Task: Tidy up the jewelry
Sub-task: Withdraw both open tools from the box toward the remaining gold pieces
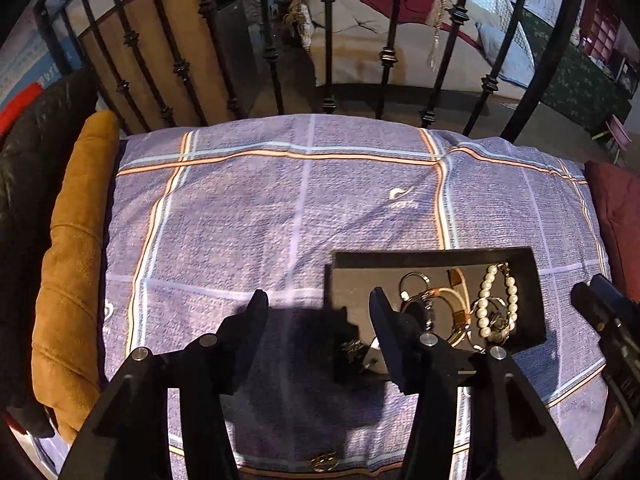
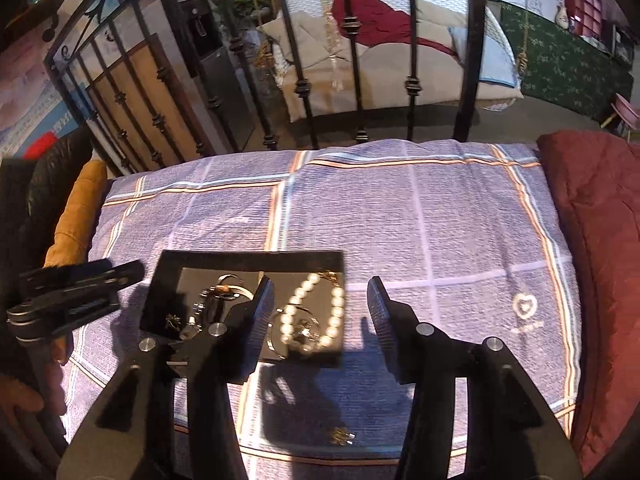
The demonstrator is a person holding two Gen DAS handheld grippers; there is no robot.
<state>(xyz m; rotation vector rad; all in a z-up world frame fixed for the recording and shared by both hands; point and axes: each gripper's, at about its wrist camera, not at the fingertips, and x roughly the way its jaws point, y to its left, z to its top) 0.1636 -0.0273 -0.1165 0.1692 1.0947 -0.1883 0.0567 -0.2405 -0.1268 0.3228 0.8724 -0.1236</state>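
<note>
Several pieces: pearl bracelet [image 1: 498,304], gold bangle [image 1: 452,300] and silver rings [image 1: 414,282] already lie gathered in your black tray [image 1: 440,258].
Tray: sits on the checked purple cloth [image 1: 248,216], in reach of both tools.
Strays: a gold ring [image 1: 325,462] and a small gold charm [image 2: 342,436] wait loose on the cloth near you.
Left gripper [image 1: 320,300]: jaws released, nothing between them.
Right gripper [image 2: 320,292]: jaws parted, empty, poised over the tray edge.
Next: likely you collect the strays.
</note>
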